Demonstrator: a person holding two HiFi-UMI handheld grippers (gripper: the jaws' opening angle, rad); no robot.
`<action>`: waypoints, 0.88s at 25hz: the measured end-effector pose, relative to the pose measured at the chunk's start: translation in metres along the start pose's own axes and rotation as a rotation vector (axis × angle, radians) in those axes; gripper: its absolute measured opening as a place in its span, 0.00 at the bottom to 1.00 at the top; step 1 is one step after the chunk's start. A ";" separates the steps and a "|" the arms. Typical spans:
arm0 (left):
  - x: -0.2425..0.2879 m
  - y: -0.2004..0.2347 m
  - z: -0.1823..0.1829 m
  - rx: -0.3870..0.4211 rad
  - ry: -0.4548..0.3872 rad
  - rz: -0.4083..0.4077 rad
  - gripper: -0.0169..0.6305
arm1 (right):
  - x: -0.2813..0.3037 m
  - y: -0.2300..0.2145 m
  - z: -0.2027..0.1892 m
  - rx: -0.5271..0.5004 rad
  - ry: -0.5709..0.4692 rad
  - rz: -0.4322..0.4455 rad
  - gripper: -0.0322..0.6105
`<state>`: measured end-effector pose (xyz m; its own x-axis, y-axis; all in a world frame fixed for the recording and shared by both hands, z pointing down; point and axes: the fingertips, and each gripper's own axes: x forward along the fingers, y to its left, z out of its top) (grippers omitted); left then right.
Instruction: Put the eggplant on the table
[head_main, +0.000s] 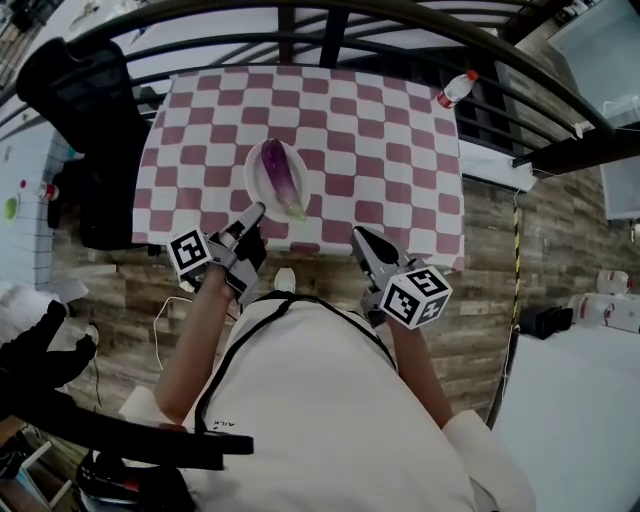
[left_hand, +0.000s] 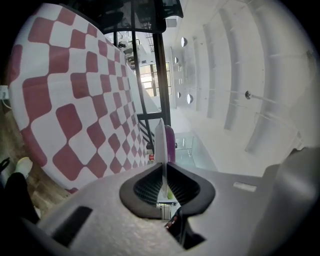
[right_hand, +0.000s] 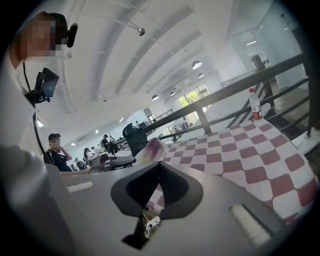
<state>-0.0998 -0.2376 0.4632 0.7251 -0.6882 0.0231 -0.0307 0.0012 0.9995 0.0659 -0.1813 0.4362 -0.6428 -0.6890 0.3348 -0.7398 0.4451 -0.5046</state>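
Pinching plate (left_hand: 160, 142) rim, L gripper (left_hand: 163, 172), eggplant (left_hand: 171, 142) part-hidden

We are looking at a matt cloth (head_main: 400, 150) in red and white checks, lying smooth and unwrinkled. Over the cloth's near edge a plate (head_main: 254, 186) is showing a smooth white finish, and the eggplant (head_main: 280, 170) on it is gleaming, glossy purple. At the cloth's far corner a clear plastic bottle (head_main: 455, 90) is catching light. Beyond the cloth, dark metal railing (head_main: 330, 40) is running past. Beside it the floor (head_main: 500, 240) is showing grey wood grain. The left gripper (head_main: 258, 212) is looking like matt grey plastic, with its pads (left_hand: 145, 187) black and ribbed.
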 end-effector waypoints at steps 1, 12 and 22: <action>0.003 0.002 0.006 -0.003 0.006 0.000 0.08 | 0.005 -0.001 0.002 0.004 -0.001 -0.006 0.06; 0.028 0.025 0.049 -0.020 0.076 0.010 0.08 | 0.053 -0.012 0.020 0.014 -0.003 -0.060 0.06; 0.040 0.034 0.073 -0.014 0.123 -0.009 0.08 | 0.088 -0.010 0.025 0.022 0.015 -0.058 0.06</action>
<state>-0.1219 -0.3182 0.4962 0.8042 -0.5941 0.0159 -0.0153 0.0060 0.9999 0.0216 -0.2606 0.4501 -0.6022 -0.7043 0.3759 -0.7714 0.3921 -0.5011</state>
